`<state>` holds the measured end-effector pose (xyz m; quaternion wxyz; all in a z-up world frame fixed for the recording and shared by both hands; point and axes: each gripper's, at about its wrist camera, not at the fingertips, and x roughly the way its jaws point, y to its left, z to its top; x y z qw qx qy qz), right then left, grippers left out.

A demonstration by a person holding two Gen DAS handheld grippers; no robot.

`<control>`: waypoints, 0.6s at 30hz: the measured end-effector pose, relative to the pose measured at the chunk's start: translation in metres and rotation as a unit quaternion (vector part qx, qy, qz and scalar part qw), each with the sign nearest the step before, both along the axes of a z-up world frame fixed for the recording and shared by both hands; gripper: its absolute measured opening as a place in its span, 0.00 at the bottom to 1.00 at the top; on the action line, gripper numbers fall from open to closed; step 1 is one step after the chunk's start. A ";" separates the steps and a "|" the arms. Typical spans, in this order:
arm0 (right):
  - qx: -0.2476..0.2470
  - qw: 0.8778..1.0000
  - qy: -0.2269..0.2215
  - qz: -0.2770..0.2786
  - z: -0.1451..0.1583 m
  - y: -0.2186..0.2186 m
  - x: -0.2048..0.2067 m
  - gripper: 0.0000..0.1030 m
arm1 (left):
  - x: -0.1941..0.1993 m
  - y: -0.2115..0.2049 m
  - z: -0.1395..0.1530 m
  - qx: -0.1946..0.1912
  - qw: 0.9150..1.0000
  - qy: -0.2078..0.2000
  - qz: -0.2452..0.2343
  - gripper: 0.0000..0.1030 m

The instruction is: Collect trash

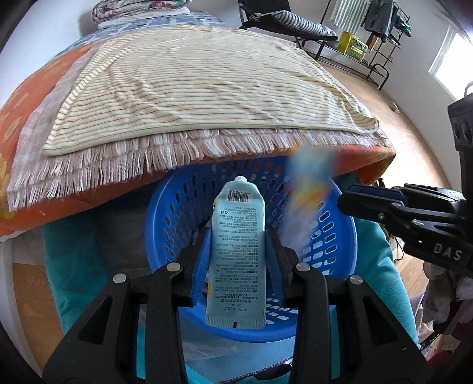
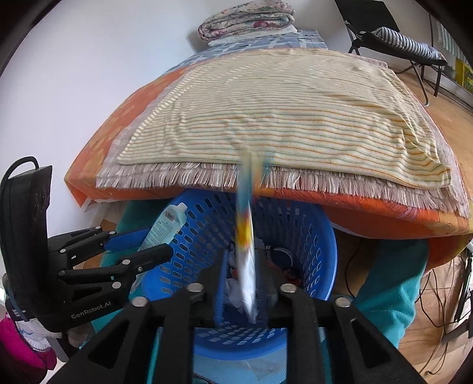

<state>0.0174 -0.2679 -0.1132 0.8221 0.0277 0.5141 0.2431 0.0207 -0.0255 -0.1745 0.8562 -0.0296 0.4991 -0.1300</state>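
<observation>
Bedside, over blue basket [image 1: 334, 236]: L gripper [image 1: 238, 236] clamping hand-cream tube [image 1: 236, 245], R gripper [image 2: 242, 265] around blurred wrapper [image 2: 245, 236].

The basket [image 1: 331, 236] is standing on the floor just before the bed [image 1: 35, 124], its far rim tucked under the bed's edge. A tube [image 1: 236, 251] is sitting between the left tongs [image 1: 238, 248] above the basket. The right tongs [image 2: 242, 274], to the right of the left ones, are hanging over the basket with a blurred wrapper [image 2: 246, 260] between their fingers. A striped cloth [image 1: 189, 88] is lying on the bed, with folded blankets [image 2: 246, 19] behind it.

Both wrist views look closely down into the blue basket [image 1: 331, 236], sharing the bed [image 2: 295, 118].
</observation>
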 end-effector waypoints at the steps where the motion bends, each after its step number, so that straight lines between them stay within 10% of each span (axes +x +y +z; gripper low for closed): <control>1: 0.000 1.000 -0.001 -0.001 0.000 0.000 0.000 0.26 | 0.000 0.000 0.000 0.000 1.000 0.001 0.001 0.36; 6: -0.001 1.000 -0.001 -0.008 0.002 -0.003 0.000 0.43 | -0.001 0.003 0.000 0.001 1.000 -0.002 0.008 0.56; 18: -0.015 0.999 -0.019 -0.031 0.011 -0.010 0.005 0.83 | -0.002 0.012 0.006 0.002 1.000 -0.010 0.024 0.68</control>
